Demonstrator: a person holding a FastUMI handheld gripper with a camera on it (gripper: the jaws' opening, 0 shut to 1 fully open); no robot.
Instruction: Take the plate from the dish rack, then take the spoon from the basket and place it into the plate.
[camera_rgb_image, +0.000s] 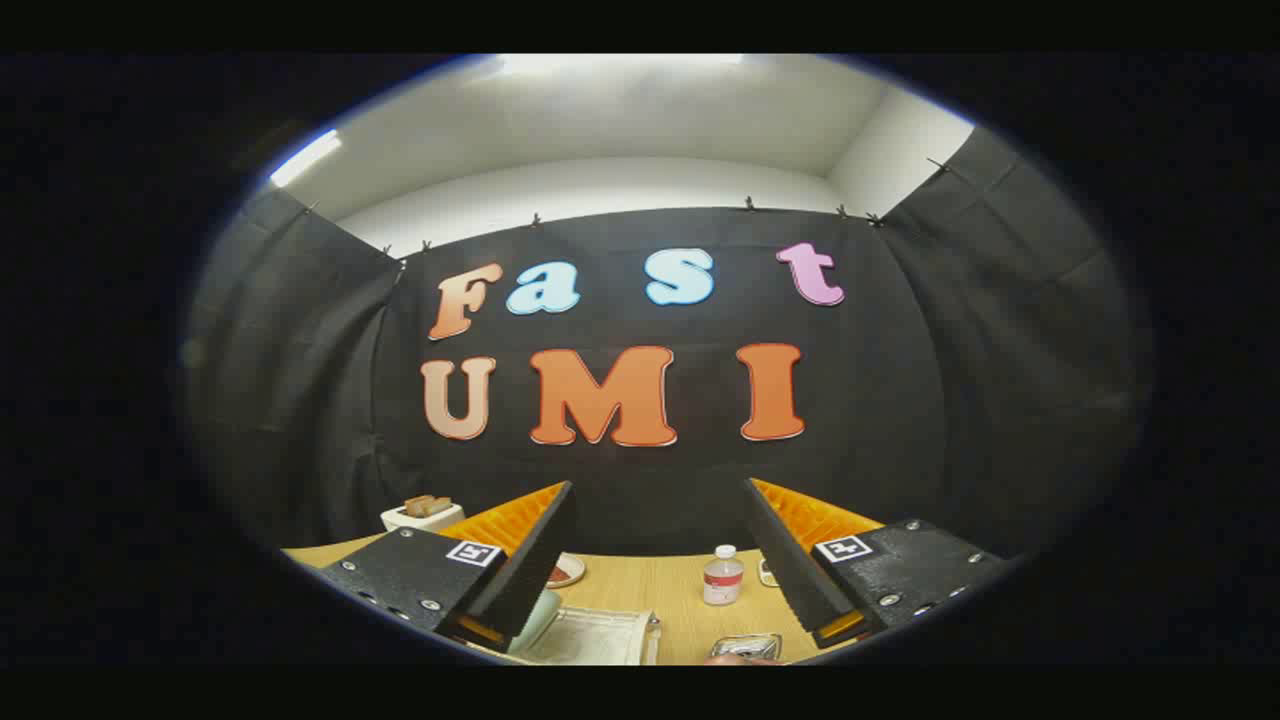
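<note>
Black cloth walls (1000, 350), white ceiling (620, 110) with bright light strips (305, 157), wooden table (670, 590).

bottle (722, 576) on table (640, 590) between fingers (540, 545) (held apart) | toaster (422, 512) far left

Gripper (660, 500) fingers spread wide, nothing between them, held high over the wooden table (640, 590); open lane straight ahead down to the tabletop. Obstacles: small bottle (723, 576) standing in the gap nearer the right finger; a plate (567, 570) by the left finger; a toaster (425, 512) far left; a white rack or tray (595, 635), probably, below the left finger; black cloth wall (640, 490) closes the far side.
</note>
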